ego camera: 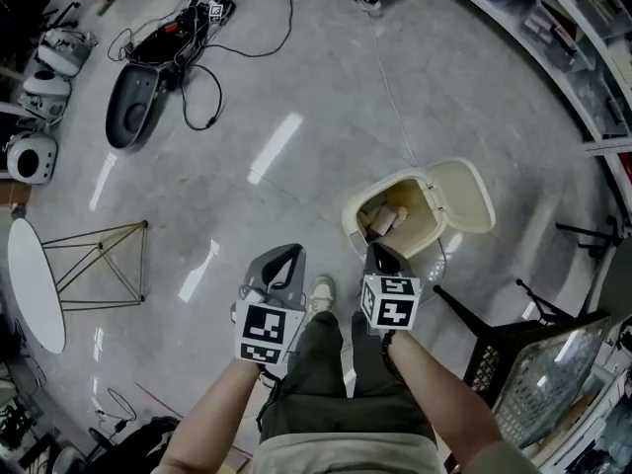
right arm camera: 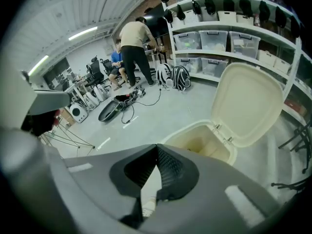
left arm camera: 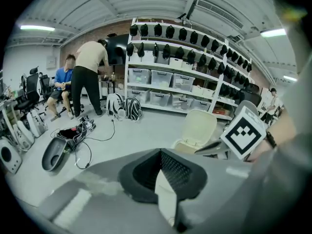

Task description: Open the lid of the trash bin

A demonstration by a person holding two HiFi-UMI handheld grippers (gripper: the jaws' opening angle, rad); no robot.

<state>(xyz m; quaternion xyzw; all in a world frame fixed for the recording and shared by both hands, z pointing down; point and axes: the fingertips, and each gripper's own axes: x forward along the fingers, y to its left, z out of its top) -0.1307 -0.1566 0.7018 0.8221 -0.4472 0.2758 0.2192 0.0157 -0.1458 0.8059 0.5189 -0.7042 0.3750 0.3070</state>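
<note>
Grey floor (ego camera: 326, 97) holds the cream trash bin (ego camera: 355, 211) just beyond the person's shoe (ego camera: 321, 289), lid (ego camera: 464, 196) already tipped back open, so the risk is the closed, empty left hand-held gripper (ego camera: 286, 253) or right hand-held gripper (ego camera: 378, 251) knocking it down.

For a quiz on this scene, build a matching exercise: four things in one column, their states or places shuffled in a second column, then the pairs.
Things:
1. lid
2. trash bin
3. left gripper
4. wire frame

States or places:
A. jaws together, nothing held
B. on the floor, at the head view's left
C. swung back, open
D. rubbish inside

Pairs: 1-C, 2-D, 3-A, 4-B.
</note>
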